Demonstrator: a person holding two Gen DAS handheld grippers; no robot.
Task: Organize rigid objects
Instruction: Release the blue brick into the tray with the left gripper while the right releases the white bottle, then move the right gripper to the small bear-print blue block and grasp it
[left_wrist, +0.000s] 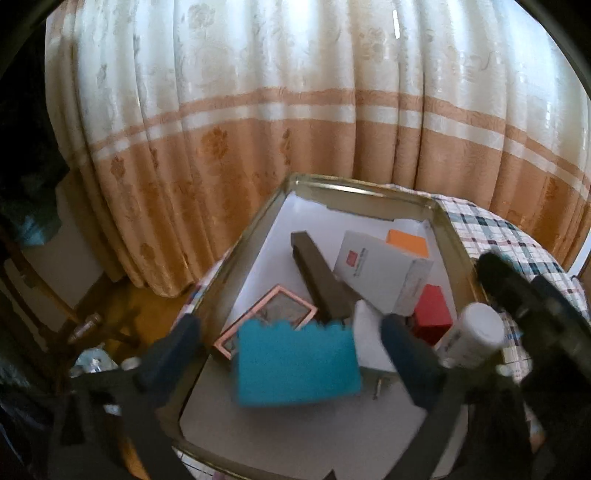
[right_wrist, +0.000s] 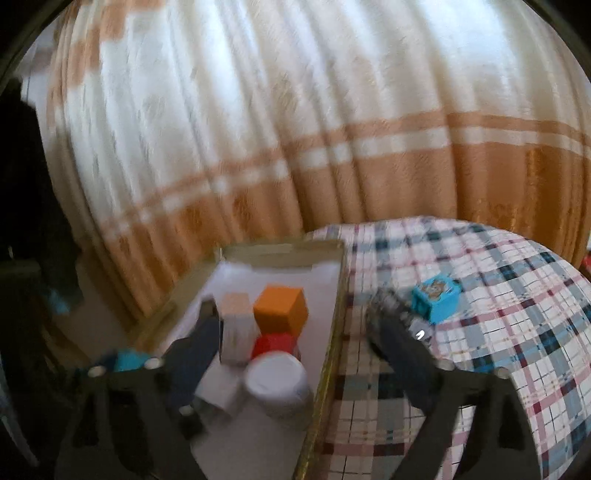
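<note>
A gold-rimmed tin (left_wrist: 240, 251) with a white floor holds a dark long box (left_wrist: 317, 280), a white box (left_wrist: 380, 273), an orange box (left_wrist: 406, 242), a red box (left_wrist: 432, 314) and a pink-framed flat item (left_wrist: 273, 314). My left gripper (left_wrist: 291, 350) is open, its fingers wide apart on either side of a teal box (left_wrist: 295, 363) that lies over the tin floor. My right gripper (right_wrist: 303, 350) is open above the tin's right rim (right_wrist: 332, 332), with a white round bottle (right_wrist: 277, 380) between its fingers. The bottle also shows in the left wrist view (left_wrist: 476, 336).
The tin sits on a round table with a plaid cloth (right_wrist: 498, 332). A small blue printed box (right_wrist: 436, 295) lies on the cloth to the right. A cream and orange curtain (left_wrist: 295, 110) hangs behind. A wooden chair (left_wrist: 55, 295) stands at the left.
</note>
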